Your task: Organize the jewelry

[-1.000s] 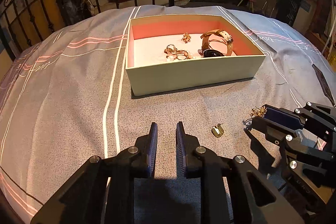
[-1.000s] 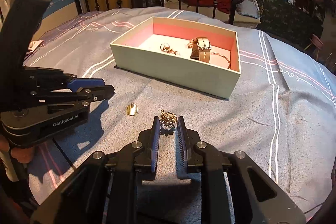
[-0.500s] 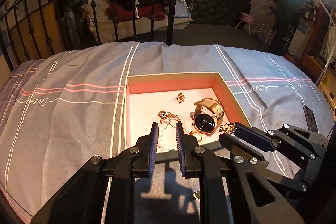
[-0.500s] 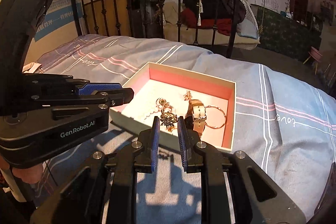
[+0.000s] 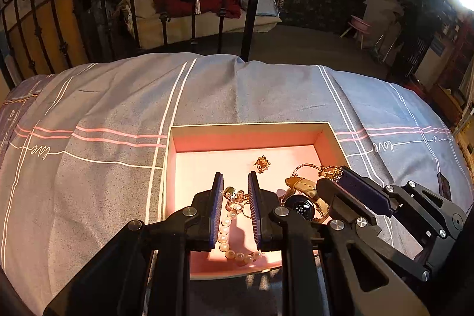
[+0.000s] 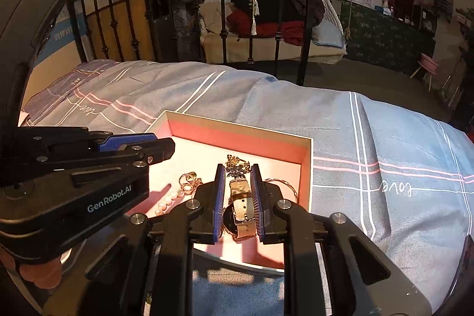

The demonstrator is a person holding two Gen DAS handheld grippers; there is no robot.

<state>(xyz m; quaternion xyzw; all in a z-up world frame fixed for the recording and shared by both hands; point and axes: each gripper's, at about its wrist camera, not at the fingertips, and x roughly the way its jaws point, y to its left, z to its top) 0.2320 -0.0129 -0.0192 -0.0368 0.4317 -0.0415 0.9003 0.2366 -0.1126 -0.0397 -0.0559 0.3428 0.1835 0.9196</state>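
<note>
Right wrist, right gripper (image 6: 237, 171) pinching brooch (image 6: 236, 168), over box (image 6: 308, 168)

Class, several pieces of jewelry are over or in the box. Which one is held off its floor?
The gold brooch, pinched at the right gripper tips; the watch and pearls lie on the box floor.

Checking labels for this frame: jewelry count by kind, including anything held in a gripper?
Watch: 1
Pearl strand: 1
Gold floral pieces: 2, one held by right gripper
Tangled gold cluster: 1
Thin gold hoop: 1
Total: 6
</note>
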